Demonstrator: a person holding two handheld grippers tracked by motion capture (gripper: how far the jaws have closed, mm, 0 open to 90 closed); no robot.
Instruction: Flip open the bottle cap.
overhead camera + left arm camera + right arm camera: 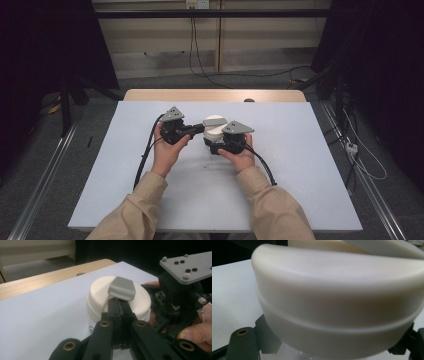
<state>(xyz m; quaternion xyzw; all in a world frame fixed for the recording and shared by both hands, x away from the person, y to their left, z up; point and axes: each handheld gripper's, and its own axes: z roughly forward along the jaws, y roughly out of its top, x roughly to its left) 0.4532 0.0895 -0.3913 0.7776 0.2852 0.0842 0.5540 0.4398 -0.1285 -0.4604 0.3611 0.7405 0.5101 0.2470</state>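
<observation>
While held from both sides, scene reads so:
Jar (214,131): white, cream lid (118,298), upright mid-desk (300,165), btwn both grippers.
Left gripper (120,305): jaws together, pinching grey tab (122,288) atop lid.
Right gripper (220,142): jaws apart round jar body, below lid rim; whether pressing tight, can't tell.
Hands: left hand (167,150), right hand (240,157), one per gripper.

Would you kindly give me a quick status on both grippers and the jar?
Left gripper shut, over white jar lid. Right gripper around jar body. Nothing blocking.
</observation>
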